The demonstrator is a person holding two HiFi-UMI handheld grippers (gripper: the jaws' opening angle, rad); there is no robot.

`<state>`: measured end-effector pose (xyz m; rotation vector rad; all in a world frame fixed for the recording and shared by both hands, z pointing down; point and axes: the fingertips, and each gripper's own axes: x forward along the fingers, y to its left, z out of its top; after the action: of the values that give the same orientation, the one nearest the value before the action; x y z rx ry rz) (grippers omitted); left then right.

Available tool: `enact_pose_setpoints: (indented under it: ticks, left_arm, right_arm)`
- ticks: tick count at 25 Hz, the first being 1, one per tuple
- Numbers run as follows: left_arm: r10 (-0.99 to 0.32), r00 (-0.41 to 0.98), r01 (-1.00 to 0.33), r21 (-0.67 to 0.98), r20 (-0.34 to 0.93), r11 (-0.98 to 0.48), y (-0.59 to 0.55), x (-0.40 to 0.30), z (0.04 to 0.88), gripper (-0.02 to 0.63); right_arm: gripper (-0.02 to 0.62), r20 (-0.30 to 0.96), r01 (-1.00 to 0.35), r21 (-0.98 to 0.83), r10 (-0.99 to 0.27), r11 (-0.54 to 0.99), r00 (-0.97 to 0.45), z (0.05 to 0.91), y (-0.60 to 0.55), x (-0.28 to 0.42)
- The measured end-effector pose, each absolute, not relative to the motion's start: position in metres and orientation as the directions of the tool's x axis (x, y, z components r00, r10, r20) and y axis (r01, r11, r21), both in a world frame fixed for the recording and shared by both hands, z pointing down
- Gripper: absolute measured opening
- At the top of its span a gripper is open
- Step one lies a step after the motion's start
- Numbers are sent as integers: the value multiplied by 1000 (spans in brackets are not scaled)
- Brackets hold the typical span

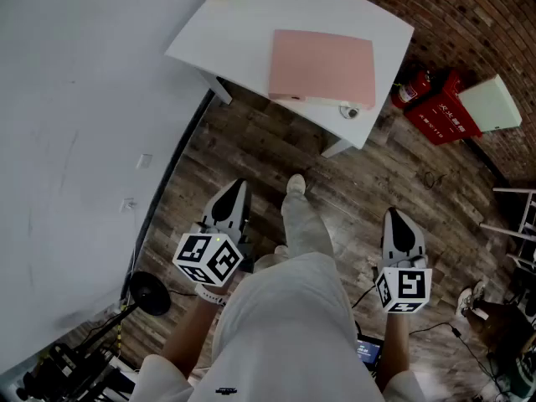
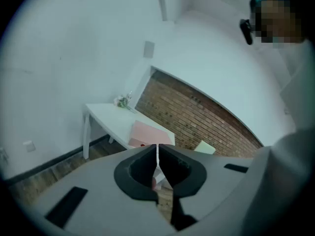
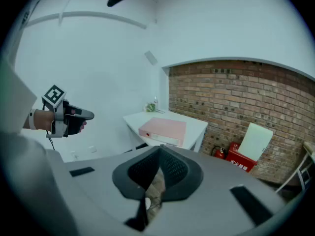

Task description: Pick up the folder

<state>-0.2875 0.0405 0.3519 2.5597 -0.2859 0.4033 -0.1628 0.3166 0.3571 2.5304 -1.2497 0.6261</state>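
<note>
Folder [image 1: 322,67], pink: flat on white counter [image 1: 230,32], well ahead of left hand-held gripper [image 1: 237,189] and right hand-held gripper [image 1: 395,219]; both closed, empty.

I'm seeing the folder [image 1: 322,67] showing a pale pink matt cover, smooth like card. The table [image 1: 234,32] is giving off a smooth white satin finish. The floor [image 1: 251,153] is reading as dark wood planks, grainy and worn. The brick wall [image 1: 477,15] is looking rough and dull. The left gripper [image 2: 157,154] and right gripper [image 3: 158,151] are showing matt grey plastic shells, and the right one's black pads [image 3: 173,170] are looking finely ribbed. The person's trousers [image 1: 293,308] are looking like soft pale cloth.
</note>
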Motion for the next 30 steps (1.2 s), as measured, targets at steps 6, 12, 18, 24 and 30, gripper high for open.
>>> enact_pose_setpoints:
  ticks: [6,12,18,24,30]
  left_arm:
    - [-49,935,-172,327,352,-929,132,-411,296,23]
    - [-53,946,-154,298,320,-942,171,-443,269,21]
    - [-15,957,-102,285,291,-953,209,-428,252,21]
    - [-5,953,-90,267,304,-960,246,-414,249,20]
    - [16,954,-69,270,299,-960,286,-395,249,21]
  right_arm:
    - [3,384,-868,-8,-802,-497,456,300,325,-299]
    - [3,337,-889,-47,-845,-455,415,274,328,-327]
    - [3,311,-901,-50,-864,-431,396,260,356,-328]
    - [13,256,-878,-181,-883,-444,394,254,393,-317]
    - [66,249,-880,-157,-880,-448,404,253,437,-303]
